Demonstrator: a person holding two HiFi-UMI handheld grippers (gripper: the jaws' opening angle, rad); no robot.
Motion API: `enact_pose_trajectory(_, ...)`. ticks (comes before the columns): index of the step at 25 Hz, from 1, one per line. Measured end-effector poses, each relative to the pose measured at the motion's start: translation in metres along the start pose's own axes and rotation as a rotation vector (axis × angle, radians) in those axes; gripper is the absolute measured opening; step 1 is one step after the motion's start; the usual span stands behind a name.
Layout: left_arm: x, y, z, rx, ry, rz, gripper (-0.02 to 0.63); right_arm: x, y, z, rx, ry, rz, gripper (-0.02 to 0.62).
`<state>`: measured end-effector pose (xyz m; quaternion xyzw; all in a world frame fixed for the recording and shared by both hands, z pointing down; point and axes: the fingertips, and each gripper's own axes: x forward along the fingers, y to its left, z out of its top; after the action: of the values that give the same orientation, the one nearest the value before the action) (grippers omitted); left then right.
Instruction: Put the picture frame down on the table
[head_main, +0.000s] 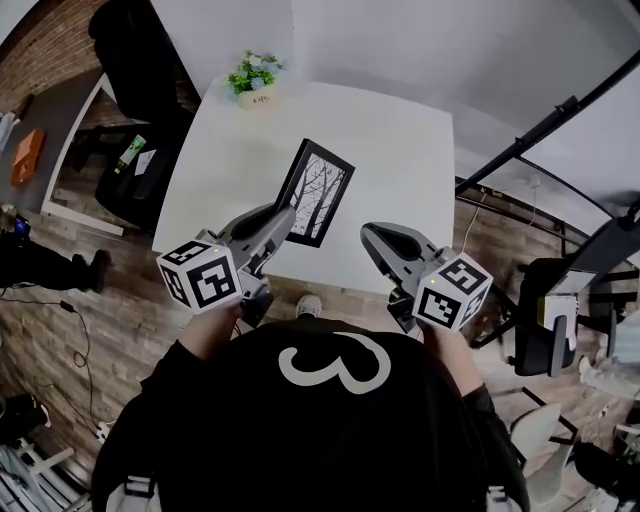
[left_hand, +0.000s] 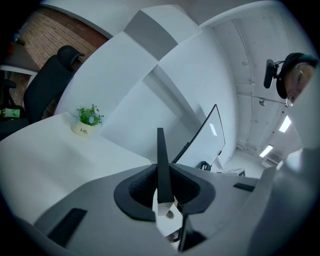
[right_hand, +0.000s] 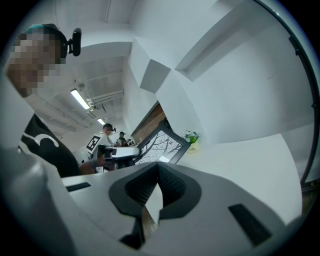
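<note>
The picture frame (head_main: 316, 191) has a black border round a print of bare trees. It stands tilted over the near part of the white table (head_main: 400, 130). My left gripper (head_main: 285, 222) is shut on its lower left edge. In the left gripper view the frame (left_hand: 161, 160) shows edge-on as a thin black blade between the jaws. My right gripper (head_main: 371, 236) hangs to the right of the frame at the table's front edge, shut with nothing in it. From the right gripper view, the frame (right_hand: 163, 144) leans up to the left with the left gripper (right_hand: 120, 152) at its side.
A small potted plant (head_main: 255, 80) sits at the table's far left corner. A black office chair (head_main: 140, 60) stands left of the table, and a black slanted rail (head_main: 540, 130) and another chair (head_main: 550, 320) to its right. People (right_hand: 107, 132) stand in the background.
</note>
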<state>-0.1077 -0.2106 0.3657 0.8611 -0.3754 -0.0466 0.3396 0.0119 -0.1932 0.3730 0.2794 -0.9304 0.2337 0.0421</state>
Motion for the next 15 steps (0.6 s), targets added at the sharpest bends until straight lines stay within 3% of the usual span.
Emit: enact_pose_trajectory(15, 0.028, 0.036, 0.004, -0.027, 0.064, -0.011, 0.078, 0.013, -0.034, -0.004, 0.027, 0.015, -0.096, 0.023)
